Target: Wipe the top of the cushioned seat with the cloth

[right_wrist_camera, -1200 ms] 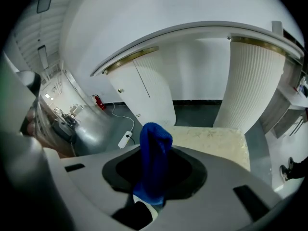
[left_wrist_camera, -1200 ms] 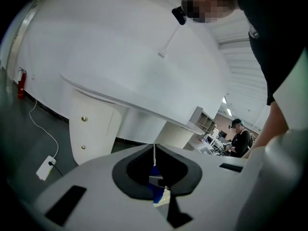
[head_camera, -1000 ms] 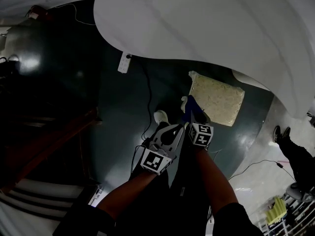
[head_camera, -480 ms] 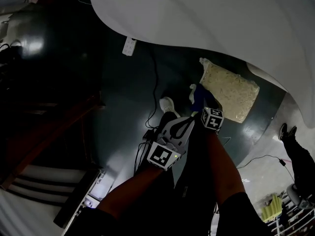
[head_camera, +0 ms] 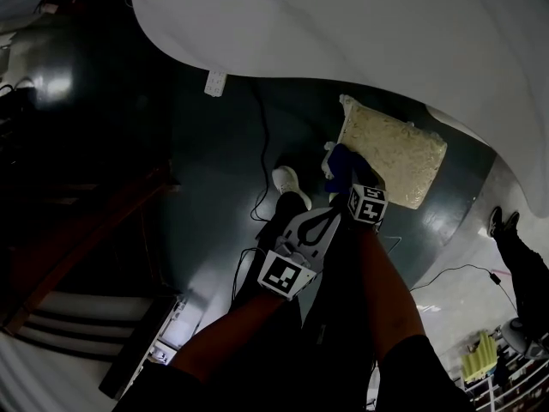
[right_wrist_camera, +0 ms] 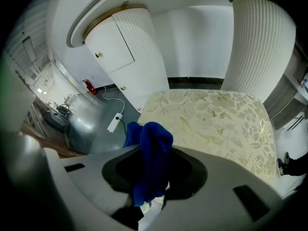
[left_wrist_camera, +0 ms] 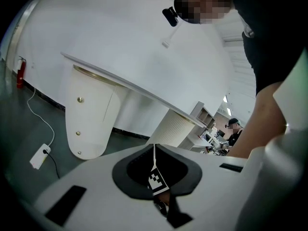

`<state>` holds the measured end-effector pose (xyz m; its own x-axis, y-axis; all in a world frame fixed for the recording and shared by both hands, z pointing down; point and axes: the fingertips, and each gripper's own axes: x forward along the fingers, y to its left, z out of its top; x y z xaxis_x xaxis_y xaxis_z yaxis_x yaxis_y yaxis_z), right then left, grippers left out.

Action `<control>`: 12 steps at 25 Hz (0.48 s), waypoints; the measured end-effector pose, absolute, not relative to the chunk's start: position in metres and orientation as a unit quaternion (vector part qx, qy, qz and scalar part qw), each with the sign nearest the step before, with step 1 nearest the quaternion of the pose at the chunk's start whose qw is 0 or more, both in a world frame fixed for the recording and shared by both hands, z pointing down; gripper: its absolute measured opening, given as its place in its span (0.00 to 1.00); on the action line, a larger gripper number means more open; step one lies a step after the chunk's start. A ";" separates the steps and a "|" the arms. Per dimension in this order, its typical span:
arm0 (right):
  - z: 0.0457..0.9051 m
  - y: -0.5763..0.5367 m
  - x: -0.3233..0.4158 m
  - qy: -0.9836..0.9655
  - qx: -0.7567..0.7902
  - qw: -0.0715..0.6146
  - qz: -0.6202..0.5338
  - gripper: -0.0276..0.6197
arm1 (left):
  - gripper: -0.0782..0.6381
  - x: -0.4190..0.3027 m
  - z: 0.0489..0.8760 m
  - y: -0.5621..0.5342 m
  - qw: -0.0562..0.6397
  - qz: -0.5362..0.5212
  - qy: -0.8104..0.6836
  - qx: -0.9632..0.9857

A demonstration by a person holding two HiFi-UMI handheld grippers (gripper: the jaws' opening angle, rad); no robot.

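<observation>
The cushioned seat is a cream, leaf-patterned square pad standing on the dark floor below the white table; it fills the middle of the right gripper view. My right gripper is shut on a blue cloth, which bunches up between the jaws just short of the seat's near-left corner. The left gripper hangs beside it to the left, away from the seat. Its jaws meet with nothing between them.
A large white tabletop overhangs the seat, on a white pedestal and a ribbed column. A power strip with its cable lies on the floor. A white shoe shows by the left gripper. Another person's legs are at far right.
My right gripper with the blue cloth has edged slightly closer to the seat's near-left corner. The left gripper has stayed beside it.
</observation>
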<state>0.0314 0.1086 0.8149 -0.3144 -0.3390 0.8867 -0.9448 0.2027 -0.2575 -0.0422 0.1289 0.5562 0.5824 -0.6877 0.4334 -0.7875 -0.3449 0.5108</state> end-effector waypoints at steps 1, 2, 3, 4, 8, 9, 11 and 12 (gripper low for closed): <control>0.814 0.110 0.033 -0.690 0.466 0.355 0.426 0.23 | 0.14 -0.043 0.555 0.129 0.350 0.072 -0.451 0.818; 0.815 0.110 0.036 -0.690 0.466 0.354 0.425 0.23 | 0.14 -0.043 0.556 0.128 0.349 0.074 -0.451 0.818; 0.817 0.110 0.039 -0.691 0.467 0.353 0.424 0.23 | 0.14 -0.042 0.557 0.127 0.348 0.076 -0.452 0.818; 0.818 0.110 0.044 -0.691 0.469 0.352 0.424 0.23 | 0.14 -0.042 0.559 0.126 0.347 0.077 -0.453 0.818; 0.818 0.107 0.056 -0.689 0.476 0.353 0.418 0.23 | 0.14 -0.043 0.563 0.122 0.347 0.077 -0.461 0.813; 0.817 0.108 0.057 -0.689 0.476 0.353 0.417 0.23 | 0.14 -0.044 0.562 0.122 0.348 0.076 -0.462 0.812; 0.816 0.109 0.056 -0.692 0.471 0.349 0.421 0.23 | 0.14 -0.044 0.562 0.124 0.348 0.080 -0.461 0.812; 0.816 0.109 0.055 -0.694 0.467 0.347 0.423 0.23 | 0.14 -0.043 0.563 0.125 0.345 0.085 -0.458 0.815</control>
